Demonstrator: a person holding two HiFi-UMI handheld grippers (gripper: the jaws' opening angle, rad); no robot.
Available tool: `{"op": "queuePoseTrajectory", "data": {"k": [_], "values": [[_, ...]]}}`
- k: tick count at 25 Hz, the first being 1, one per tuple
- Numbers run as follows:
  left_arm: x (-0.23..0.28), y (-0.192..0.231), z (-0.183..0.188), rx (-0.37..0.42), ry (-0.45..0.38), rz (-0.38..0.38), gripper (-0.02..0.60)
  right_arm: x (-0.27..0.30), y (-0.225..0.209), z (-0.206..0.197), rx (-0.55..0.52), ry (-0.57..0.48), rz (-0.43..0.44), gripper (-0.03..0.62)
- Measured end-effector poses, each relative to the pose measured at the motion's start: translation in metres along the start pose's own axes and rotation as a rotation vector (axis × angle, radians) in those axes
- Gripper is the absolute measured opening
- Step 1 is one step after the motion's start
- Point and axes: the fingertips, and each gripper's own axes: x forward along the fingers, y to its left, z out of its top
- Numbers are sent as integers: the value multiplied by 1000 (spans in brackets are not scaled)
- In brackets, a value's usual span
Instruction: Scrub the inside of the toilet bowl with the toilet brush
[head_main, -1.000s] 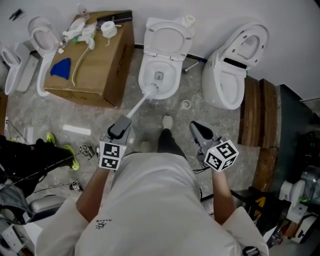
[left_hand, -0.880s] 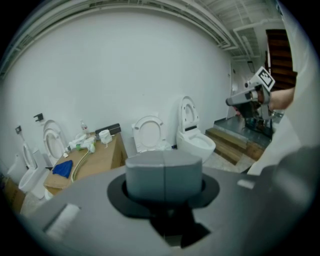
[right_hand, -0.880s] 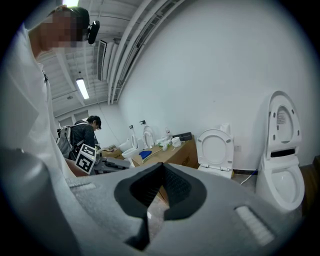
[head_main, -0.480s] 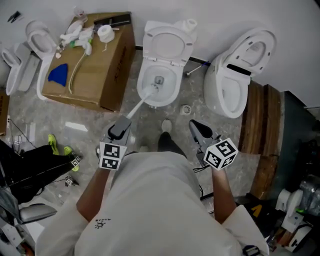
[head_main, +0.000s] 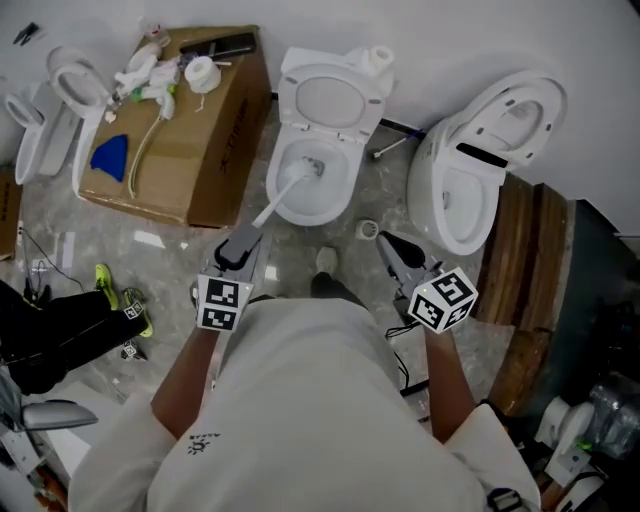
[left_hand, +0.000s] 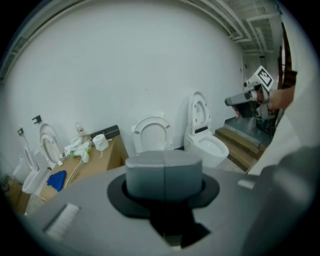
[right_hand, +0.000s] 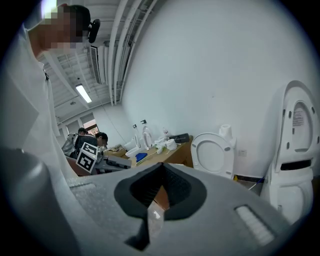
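A white toilet (head_main: 335, 205) stands open at the middle of the head view, its lid (head_main: 330, 98) raised against the wall. The white toilet brush (head_main: 283, 191) slants up from my left gripper (head_main: 243, 243) into the bowl, and its bristle head (head_main: 303, 170) lies inside near the left wall. My left gripper is shut on the brush handle. In the left gripper view its grey jaws (left_hand: 164, 171) meet and hide the handle. My right gripper (head_main: 388, 243) hangs to the right of the toilet, shut, holding nothing.
A cardboard box (head_main: 225, 120) with bottles, a tape roll and a blue cloth stands left of the toilet. A second toilet (head_main: 455, 190) is to the right, beside wooden planks (head_main: 520, 260). More toilet parts (head_main: 55, 100) lie far left. A shoe (head_main: 326, 260) stands before the bowl.
The brush head has slid from the bowl's front-left rim further into the bowl. My head view has shifted; the right gripper keeps its place.
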Motion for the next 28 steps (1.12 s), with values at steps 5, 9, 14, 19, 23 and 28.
{"op": "queuePoseTrajectory", "data": {"k": [5,9,14,19,23,28], "values": [[28,-7,21,-13,21,19,148,1,-36,12,8,20,42,0],[51,-18,32,-18,41,25,149,4,-60,15,13,57,102,0],[71,-25,36,-48,72,37,149,12,-90,13,40,83,138,0],[83,-27,37,-54,97,34,149,24,-101,12,29,98,168,0],[94,-24,35,-52,119,18,149,36,-105,10,32,111,181,0],[106,-11,32,-42,130,-21,148,50,-105,8,44,123,152,0]]}}
